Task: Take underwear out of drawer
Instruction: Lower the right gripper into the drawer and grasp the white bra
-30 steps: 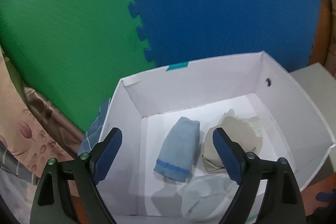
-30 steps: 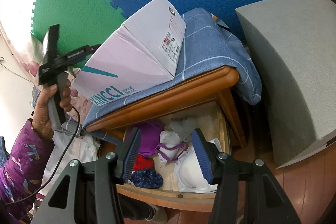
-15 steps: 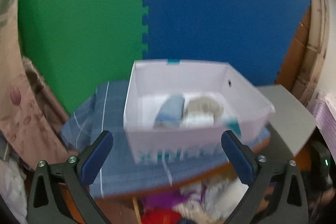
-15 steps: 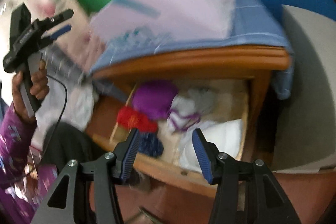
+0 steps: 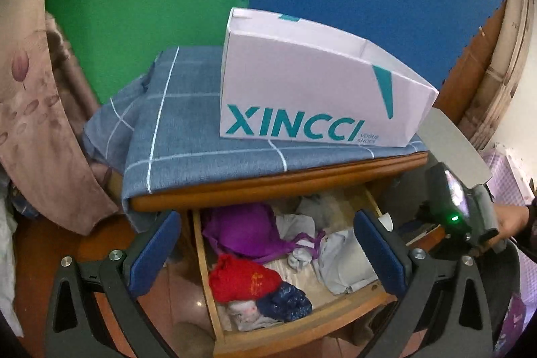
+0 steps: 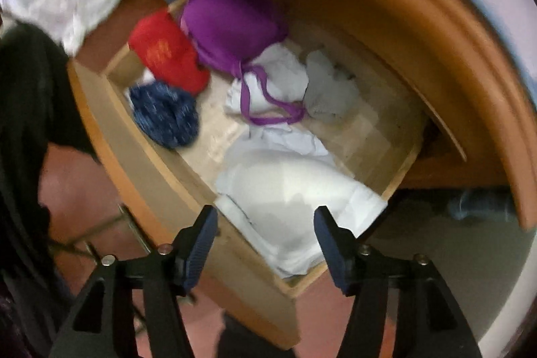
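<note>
Below a wooden nightstand, the drawer (image 5: 302,327) stands pulled out, full of underwear: a purple bra (image 5: 245,230), a red piece (image 5: 241,280), a dark blue piece (image 5: 285,301) and a white bra (image 5: 345,260). My left gripper (image 5: 266,244) hangs wide open in front of the drawer, holding nothing. My right gripper (image 6: 265,223) looks straight down over the drawer's front rim (image 6: 141,156). Its jaws are opening above the white bra (image 6: 285,187), apart from it. The purple bra (image 6: 231,22), red piece (image 6: 164,52) and dark blue piece (image 6: 164,113) lie farther in.
A white shoe box (image 5: 312,89) sits on a blue checked cloth (image 5: 174,130) covering the nightstand top. A grey block (image 5: 449,150) stands to the right and a curtain (image 5: 30,109) hangs at the left. Dark clothing of a person (image 6: 27,109) is beside the drawer front.
The left gripper has pulled back from inside the shoe box and dropped to face the drawer, its jaws wider. The right gripper has tipped down over the drawer, rolled, and spread its jaws.
</note>
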Demonstrator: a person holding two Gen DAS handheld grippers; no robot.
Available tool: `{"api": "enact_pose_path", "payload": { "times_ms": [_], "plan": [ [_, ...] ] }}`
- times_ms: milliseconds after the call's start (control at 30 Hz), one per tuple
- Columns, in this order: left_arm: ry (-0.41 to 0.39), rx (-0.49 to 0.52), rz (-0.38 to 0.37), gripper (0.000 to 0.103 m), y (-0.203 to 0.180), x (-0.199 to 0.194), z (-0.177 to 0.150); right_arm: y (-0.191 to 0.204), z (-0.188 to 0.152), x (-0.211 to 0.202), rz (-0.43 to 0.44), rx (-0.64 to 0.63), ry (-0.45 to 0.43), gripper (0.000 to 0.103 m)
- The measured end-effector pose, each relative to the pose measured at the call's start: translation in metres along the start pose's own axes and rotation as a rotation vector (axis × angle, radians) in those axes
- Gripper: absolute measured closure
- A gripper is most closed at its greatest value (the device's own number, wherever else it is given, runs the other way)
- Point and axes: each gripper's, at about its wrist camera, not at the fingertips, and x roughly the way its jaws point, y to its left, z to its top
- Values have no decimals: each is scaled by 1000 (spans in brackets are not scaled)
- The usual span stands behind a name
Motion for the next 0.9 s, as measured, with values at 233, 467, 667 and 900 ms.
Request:
{"api": "enact_pose_path", "payload": {
  "times_ms": [233, 467, 667, 900],
  "plan": [
    [46, -26, -37, 1, 3, 11, -2, -16, 18, 39, -32, -135, 127, 30],
    [85, -7, -47, 1, -3, 22, -3, -27, 17, 82, 22, -130, 193, 16],
    [115, -5, -44, 1, -4, 31, -2, -35, 7, 90, 139, -78, 160, 80],
    [126, -55, -52, 1, 4, 34, -1, -5, -6, 57, 120, -131, 56, 91]
  ]
}}
